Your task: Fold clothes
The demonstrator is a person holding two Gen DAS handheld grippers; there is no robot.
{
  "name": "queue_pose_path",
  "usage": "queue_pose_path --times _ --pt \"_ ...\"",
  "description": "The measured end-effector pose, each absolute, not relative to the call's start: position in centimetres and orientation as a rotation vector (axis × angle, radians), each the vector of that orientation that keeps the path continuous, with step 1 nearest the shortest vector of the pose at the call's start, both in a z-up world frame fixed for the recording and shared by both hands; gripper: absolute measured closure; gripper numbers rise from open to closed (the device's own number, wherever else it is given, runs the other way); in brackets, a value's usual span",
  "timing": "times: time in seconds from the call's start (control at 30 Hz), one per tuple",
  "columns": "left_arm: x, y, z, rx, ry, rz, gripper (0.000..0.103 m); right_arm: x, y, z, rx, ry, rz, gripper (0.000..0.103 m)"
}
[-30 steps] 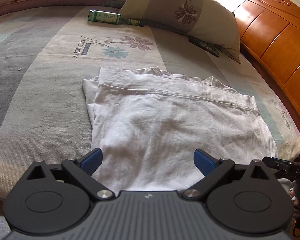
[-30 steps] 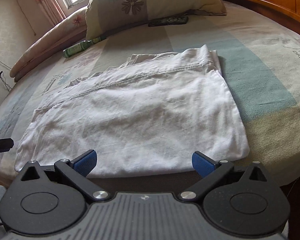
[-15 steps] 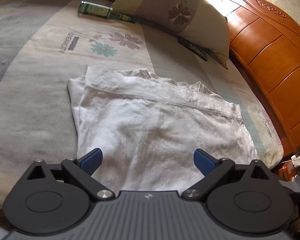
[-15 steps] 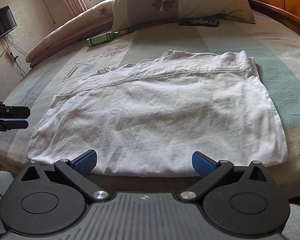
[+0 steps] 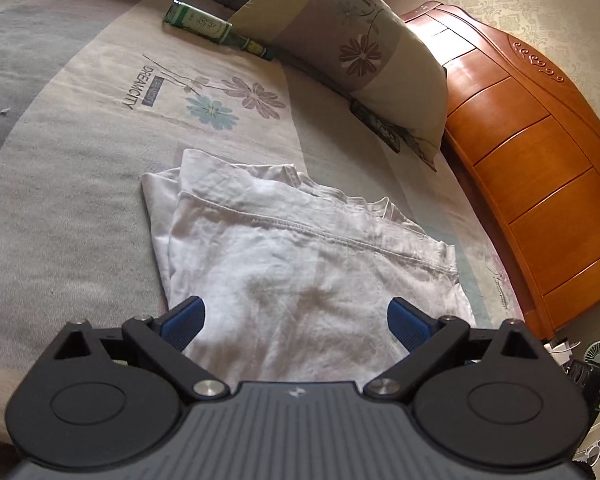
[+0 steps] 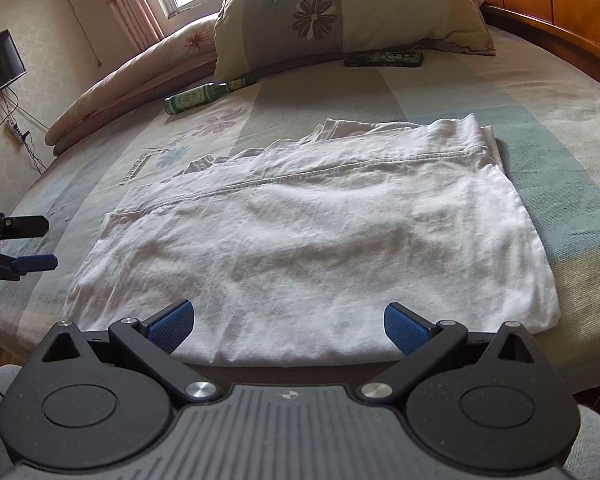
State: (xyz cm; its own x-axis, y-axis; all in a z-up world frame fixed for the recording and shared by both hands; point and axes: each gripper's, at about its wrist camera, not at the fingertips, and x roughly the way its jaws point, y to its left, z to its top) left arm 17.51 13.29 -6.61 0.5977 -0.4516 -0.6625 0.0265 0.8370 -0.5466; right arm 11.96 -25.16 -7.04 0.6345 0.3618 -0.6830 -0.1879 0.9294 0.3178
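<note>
A white garment (image 5: 300, 272) (image 6: 312, 232) lies folded flat near the front edge of the bed, a stitched hem running across its far part. My left gripper (image 5: 296, 318) hovers open over the garment's near left corner, nothing between its blue pads. My right gripper (image 6: 288, 324) stands open at the garment's near edge, holding nothing. In the right wrist view the left gripper's fingers (image 6: 36, 262) show at the far left, beside the garment's left edge.
A flowered pillow (image 5: 348, 52) (image 6: 340, 8) leans at the bed's far side, with a green bottle (image 5: 212, 28) (image 6: 204, 96) and a dark remote (image 6: 384, 58) beside it. A wooden headboard (image 5: 532, 168) bounds the right. The striped bedsheet (image 5: 60, 168) spreads leftward.
Both grippers have shifted and turned; the left one moved in over the garment's left corner and now shows closer in the right wrist view. The garment lies unchanged.
</note>
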Motion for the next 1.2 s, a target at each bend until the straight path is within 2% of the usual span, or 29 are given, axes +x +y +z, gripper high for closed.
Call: queue_pose_path --times 0.2,0.37,0.73,1.07,1.2 --pt "20.8 16.8 -10.7 -0.661 0.998 -0.262 0.006 11.7 -25.6 -6.7 0.221 0.813 0.3 0.0" --pt "21.1 18.0 -13.3 -0.83 0.999 -0.353 0.006 12.5 -26.4 -7.2 0.245 0.831 0.252 0.0" --pt "24.8 18.2 -14.5 -0.902 0.919 -0.423 0.006 12.9 -25.4 -6.5 0.216 0.825 0.246 0.0" --pt "21.3 17.7 -14.5 -0.91 0.916 -0.517 0.005 12.6 -25.4 -6.0 0.187 0.809 0.261 0.0" --pt "22.4 16.8 -14.3 -0.867 0.936 -0.513 0.003 12.3 -25.3 -5.7 0.191 0.796 0.267 0.0"
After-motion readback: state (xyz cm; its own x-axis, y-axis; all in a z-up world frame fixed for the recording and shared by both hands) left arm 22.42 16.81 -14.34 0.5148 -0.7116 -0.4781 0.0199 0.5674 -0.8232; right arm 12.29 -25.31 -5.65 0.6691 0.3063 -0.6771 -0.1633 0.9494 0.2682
